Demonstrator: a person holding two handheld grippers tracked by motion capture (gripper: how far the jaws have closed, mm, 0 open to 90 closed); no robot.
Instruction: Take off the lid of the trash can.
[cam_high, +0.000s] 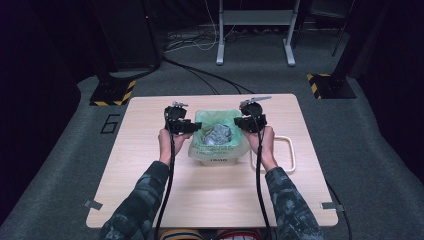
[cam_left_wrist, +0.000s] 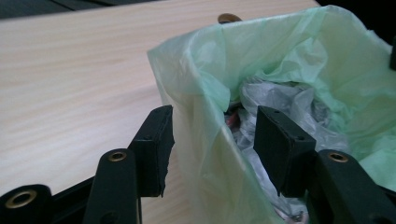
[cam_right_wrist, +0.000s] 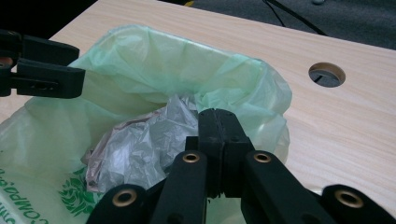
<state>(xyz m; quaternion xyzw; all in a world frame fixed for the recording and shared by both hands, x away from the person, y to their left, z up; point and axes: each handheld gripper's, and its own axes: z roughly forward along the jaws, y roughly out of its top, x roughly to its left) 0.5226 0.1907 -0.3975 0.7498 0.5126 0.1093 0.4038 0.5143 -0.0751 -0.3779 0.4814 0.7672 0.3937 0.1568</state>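
Green bag (cam_right_wrist: 154, 70) logo; right tool (cam_right_wrist: 218, 122) pinched.

One green bag (cam_high: 220, 134) stands mid-surface, lining one white bin (cam_high: 218, 160), with one crumpled grey plastic bundle (cam_high: 218, 135) inside. Two claws work it: left claw (cam_high: 191, 126), right claw (cam_high: 239, 123). One cream tray (cam_high: 291, 155) lies right. One wooden surface (cam_high: 150, 170).

Left gripper (cam_high: 192, 126) and right gripper (cam_high: 239, 121): black housings, black jaws, brass-coloured rivets behind the fingers (cam_left_wrist: 156, 140). Grey plate tops the right unit; the left carries what appears to be a metal fitting. Black cable trails from each. Camouflage sleeves (cam_high: 295, 210).
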